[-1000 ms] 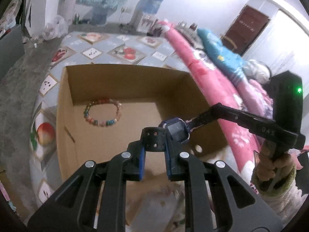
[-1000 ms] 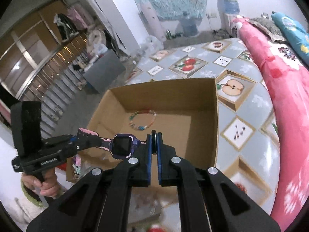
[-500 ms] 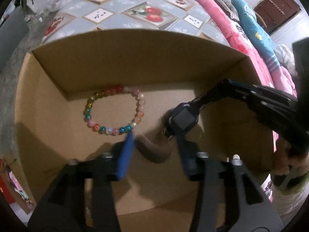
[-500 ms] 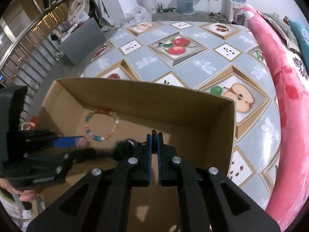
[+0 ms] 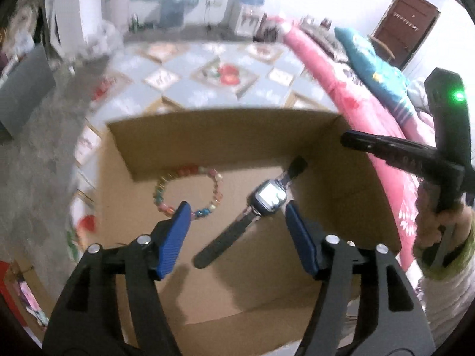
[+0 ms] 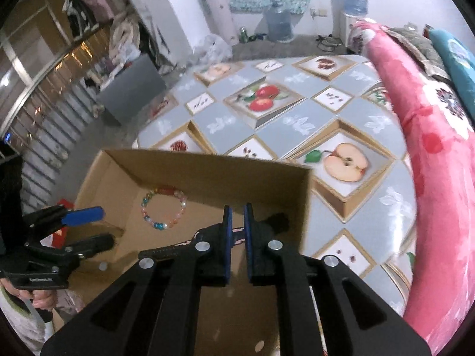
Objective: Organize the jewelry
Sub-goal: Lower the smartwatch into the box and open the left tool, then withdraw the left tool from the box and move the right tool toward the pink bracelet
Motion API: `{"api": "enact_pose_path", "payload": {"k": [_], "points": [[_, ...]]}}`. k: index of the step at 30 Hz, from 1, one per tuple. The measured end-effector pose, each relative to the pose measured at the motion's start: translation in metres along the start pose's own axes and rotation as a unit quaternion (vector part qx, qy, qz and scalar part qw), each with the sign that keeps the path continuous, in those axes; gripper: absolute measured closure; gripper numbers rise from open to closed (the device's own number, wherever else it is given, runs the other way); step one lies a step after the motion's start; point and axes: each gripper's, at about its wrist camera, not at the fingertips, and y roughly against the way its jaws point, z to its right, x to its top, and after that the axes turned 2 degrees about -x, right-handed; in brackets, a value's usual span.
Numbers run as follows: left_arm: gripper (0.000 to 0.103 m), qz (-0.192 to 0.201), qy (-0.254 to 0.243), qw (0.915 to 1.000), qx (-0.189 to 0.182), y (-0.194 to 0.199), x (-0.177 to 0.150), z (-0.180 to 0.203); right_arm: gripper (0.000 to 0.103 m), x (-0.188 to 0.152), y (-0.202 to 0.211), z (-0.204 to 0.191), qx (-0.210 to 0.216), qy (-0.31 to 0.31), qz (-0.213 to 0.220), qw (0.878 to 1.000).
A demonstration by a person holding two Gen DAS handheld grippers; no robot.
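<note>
A smartwatch [image 5: 268, 198] with a dark strap lies flat on the floor of an open cardboard box [image 5: 225, 124], right of a multicoloured bead bracelet [image 5: 190, 190]. My left gripper [image 5: 237, 225] is open and empty, raised above the watch. My right gripper [image 6: 236, 222] has its jaws a small gap apart and empty, above the box's right part; the watch strap [image 6: 237, 233] shows faintly between its pads. The bracelet [image 6: 164, 207] and the box [image 6: 207, 163] show in the right wrist view. The right gripper [image 5: 350, 141] appears at the right of the left view, the left gripper [image 6: 98, 225] at the left of the right view.
The box sits on a round table with a fruit-pattern cloth [image 6: 282, 118]. A pink floral quilt [image 6: 430, 136] lies along the right. Small packets [image 5: 26, 299] lie left of the box. A grey bin [image 6: 130, 89] and shelves stand beyond.
Both grippers held the watch over the box, lowered it inside, then let go. The watch now lies on the box floor. Both grippers have pulled back up; the left opened wide.
</note>
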Motion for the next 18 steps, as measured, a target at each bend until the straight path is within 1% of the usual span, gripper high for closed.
{"api": "enact_pose_path", "payload": {"k": [2,3,4,5,6,7,8,10,11,12,13,16,18], "points": [[0.032,0.031,-0.009,0.9991,0.028,0.02,-0.009,-0.004,0.093,-0.006,0.015,0.01,0.001,-0.016,0.015,1.0],[0.03,0.041,-0.008,0.9984,0.038,0.027,-0.014,-0.007,0.09,-0.01,0.023,0.015,0.005,-0.023,0.022,0.999],[0.026,0.047,-0.007,0.9978,0.046,0.032,-0.017,-0.009,0.083,-0.017,0.03,0.021,0.007,-0.033,0.029,0.999],[0.024,0.054,-0.003,0.9968,0.06,0.037,-0.024,-0.015,0.078,-0.026,0.037,0.026,0.004,-0.044,0.035,0.998],[0.023,0.057,0.004,0.996,0.069,0.039,-0.03,-0.02,0.069,-0.032,0.041,0.03,0.003,-0.051,0.038,0.998],[0.02,0.056,0.012,0.9956,0.073,0.04,-0.035,-0.025,0.064,-0.044,0.045,0.034,0.006,-0.06,0.042,0.997],[0.02,0.051,0.026,0.9955,0.076,0.038,-0.041,-0.033,0.062,-0.056,0.047,0.039,0.009,-0.07,0.044,0.997],[0.02,0.03,0.06,0.9948,0.077,0.028,-0.052,-0.048,0.056,-0.078,0.044,0.046,0.014,-0.089,0.035,0.995],[0.02,0.02,0.075,0.9941,0.076,0.023,-0.056,-0.054,0.056,-0.09,0.039,0.049,0.02,-0.1,0.026,0.994],[0.02,0.007,0.098,0.993,0.066,0.015,-0.062,-0.061,0.056,-0.101,0.033,0.051,0.029,-0.109,0.016,0.993],[0.02,0.0,0.109,0.9925,0.054,0.008,-0.066,-0.065,0.056,-0.108,0.026,0.051,0.038,-0.114,0.006,0.993],[0.02,-0.022,0.138,0.9902,-0.004,-0.006,-0.075,-0.064,0.056,-0.12,0.006,0.05,0.067,-0.127,-0.023,0.989],[0.02,-0.015,0.122,0.9923,0.019,-0.007,-0.077,-0.052,0.055,-0.12,-0.001,0.045,0.086,-0.127,-0.028,0.988]]}}
